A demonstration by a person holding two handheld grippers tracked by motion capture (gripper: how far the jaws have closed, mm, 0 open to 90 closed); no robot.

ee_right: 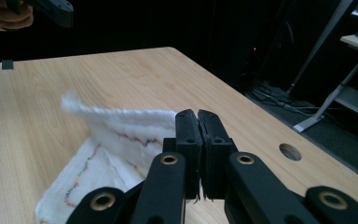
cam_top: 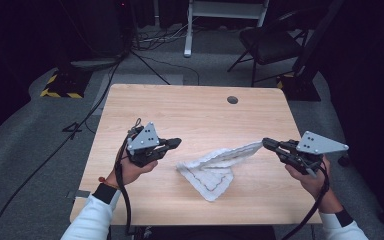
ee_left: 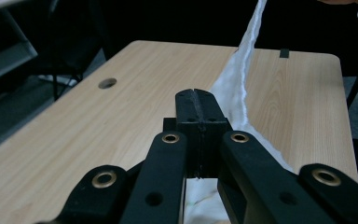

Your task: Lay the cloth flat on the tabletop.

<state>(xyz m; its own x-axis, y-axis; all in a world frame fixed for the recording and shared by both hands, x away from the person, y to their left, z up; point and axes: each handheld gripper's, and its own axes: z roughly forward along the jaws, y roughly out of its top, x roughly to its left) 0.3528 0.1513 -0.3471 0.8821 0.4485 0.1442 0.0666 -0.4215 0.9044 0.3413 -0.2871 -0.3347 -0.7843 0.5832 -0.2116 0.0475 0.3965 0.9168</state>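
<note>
A white quilted cloth (cam_top: 214,171) with coloured zigzag stitching lies on the wooden table (cam_top: 180,107), right of centre. My right gripper (cam_top: 266,143) is shut on the cloth's far right corner and holds it off the table, so the cloth rises as a ridge toward it. In the right gripper view the cloth (ee_right: 116,135) hangs left of the shut right gripper (ee_right: 198,114). My left gripper (cam_top: 176,143) hovers just left of the cloth, shut with nothing in it. In the left gripper view the left gripper (ee_left: 196,93) is shut in front of the raised cloth (ee_left: 235,79).
A round cable hole (cam_top: 232,100) sits near the table's far edge. A black folding chair (cam_top: 270,45) and a white frame (cam_top: 225,10) stand on the floor beyond. Cables (cam_top: 105,95) run along the floor at left. Bare wood spreads left of and behind the cloth.
</note>
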